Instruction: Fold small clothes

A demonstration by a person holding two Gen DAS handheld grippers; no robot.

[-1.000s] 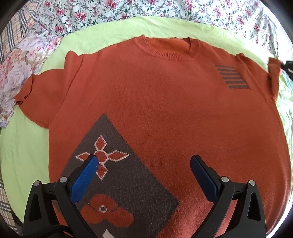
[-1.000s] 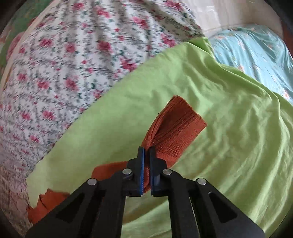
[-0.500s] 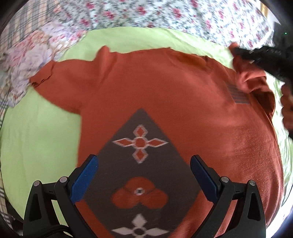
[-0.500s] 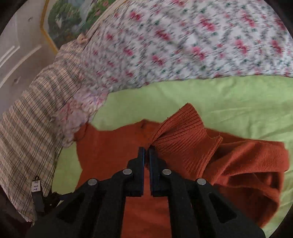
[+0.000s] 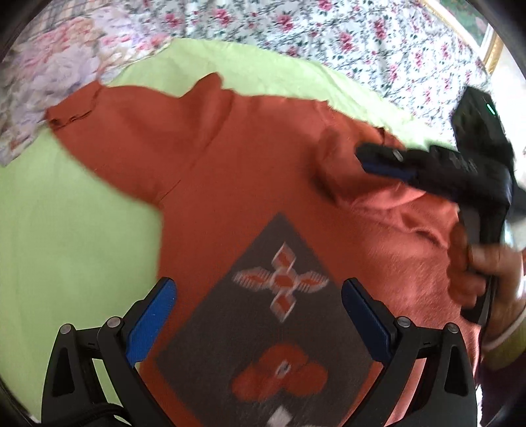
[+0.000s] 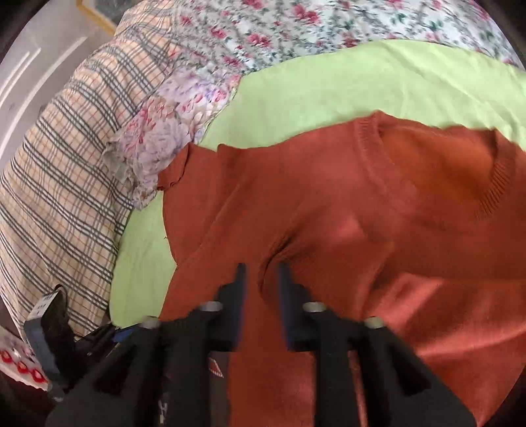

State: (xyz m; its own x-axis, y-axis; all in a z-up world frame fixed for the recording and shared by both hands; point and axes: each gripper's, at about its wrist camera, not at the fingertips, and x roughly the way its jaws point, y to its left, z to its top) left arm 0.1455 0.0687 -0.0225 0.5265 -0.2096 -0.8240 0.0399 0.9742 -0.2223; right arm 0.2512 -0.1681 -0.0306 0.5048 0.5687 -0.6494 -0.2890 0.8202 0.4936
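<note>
An orange knit sweater (image 5: 250,184) with a grey diamond pattern (image 5: 276,328) lies flat on a green sheet (image 5: 65,230). My left gripper (image 5: 256,292) hovers open above the pattern with nothing between its fingers. The sweater's right sleeve (image 5: 388,203) lies folded in over the chest. My right gripper (image 5: 368,161) sits just above that fold, held by a hand (image 5: 476,272). In the right wrist view its jaws (image 6: 262,282) are opening over the sweater (image 6: 328,203); the fabric lies below the gap and the pads do not press on it. The left sleeve (image 5: 85,111) stays spread out.
Floral bedding (image 5: 296,26) runs along the far side of the sheet. A plaid cloth (image 6: 65,164) and a pale floral cloth (image 6: 164,138) lie beyond the left sleeve. Bare green sheet (image 6: 328,85) shows above the collar.
The right gripper carried the right sleeve across onto the sweater's chest, then its jaws parted and let the sleeve go. The left gripper shifted sideways over the pattern, still open.
</note>
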